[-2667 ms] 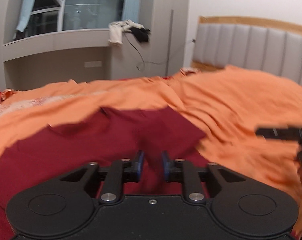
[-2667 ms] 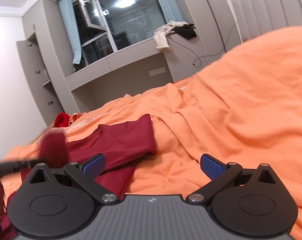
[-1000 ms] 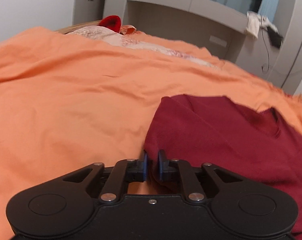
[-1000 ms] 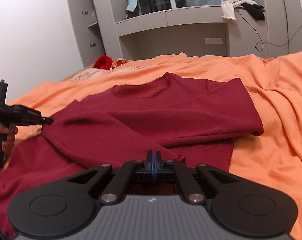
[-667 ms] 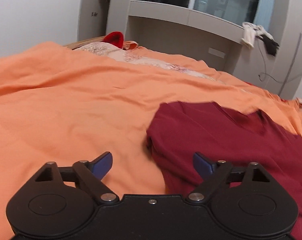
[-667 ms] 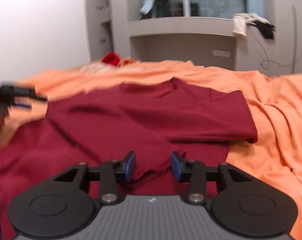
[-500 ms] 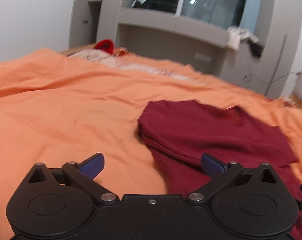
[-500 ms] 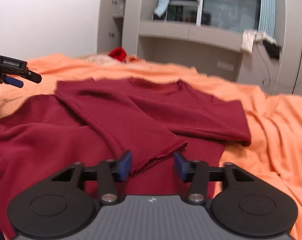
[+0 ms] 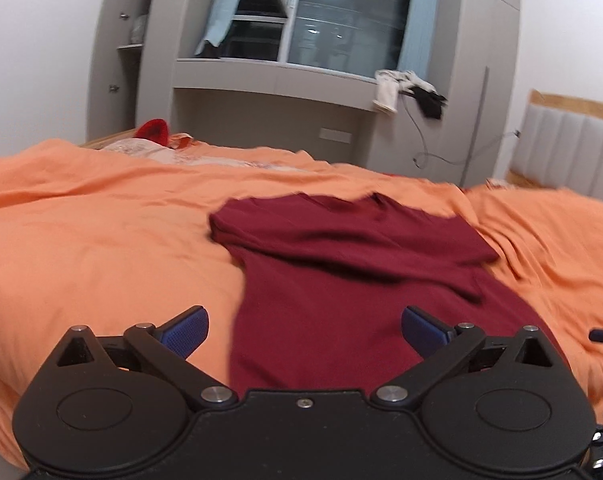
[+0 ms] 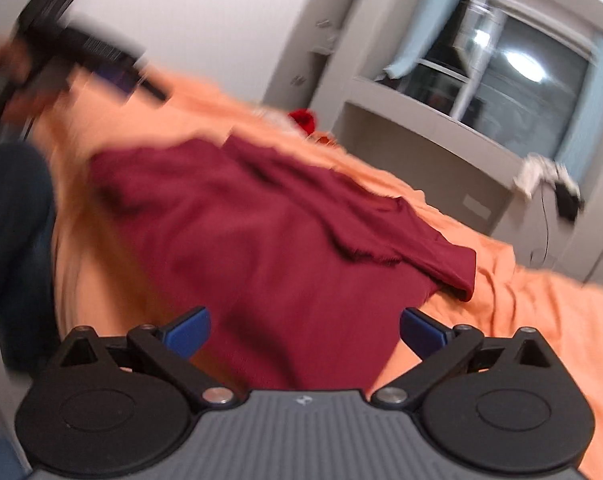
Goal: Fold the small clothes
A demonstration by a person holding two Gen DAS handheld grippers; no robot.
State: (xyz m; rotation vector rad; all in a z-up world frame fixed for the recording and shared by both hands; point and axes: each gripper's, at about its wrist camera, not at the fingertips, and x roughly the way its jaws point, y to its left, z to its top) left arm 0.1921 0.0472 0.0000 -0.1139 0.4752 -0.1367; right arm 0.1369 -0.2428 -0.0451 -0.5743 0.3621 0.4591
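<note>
A dark red long-sleeved top [image 9: 341, 264] lies on the orange bedspread [image 9: 101, 248], its sleeves folded across the chest. My left gripper [image 9: 305, 326] is open and empty above the top's lower part. My right gripper [image 10: 303, 326] is open and empty over the top [image 10: 269, 240], near its hem. The left gripper [image 10: 85, 52] shows blurred at the upper left of the right wrist view.
A grey window ledge [image 9: 277, 72] with hanging clothes [image 9: 405, 88] stands behind the bed. A padded headboard [image 9: 573, 148] is at the right. A red item [image 9: 153, 130] lies at the bed's far side. The bedspread [image 10: 541, 312] extends right.
Both grippers let go of the top and opened wide. They pulled back toward the hem end, and the sleeve now lies folded across the chest.
</note>
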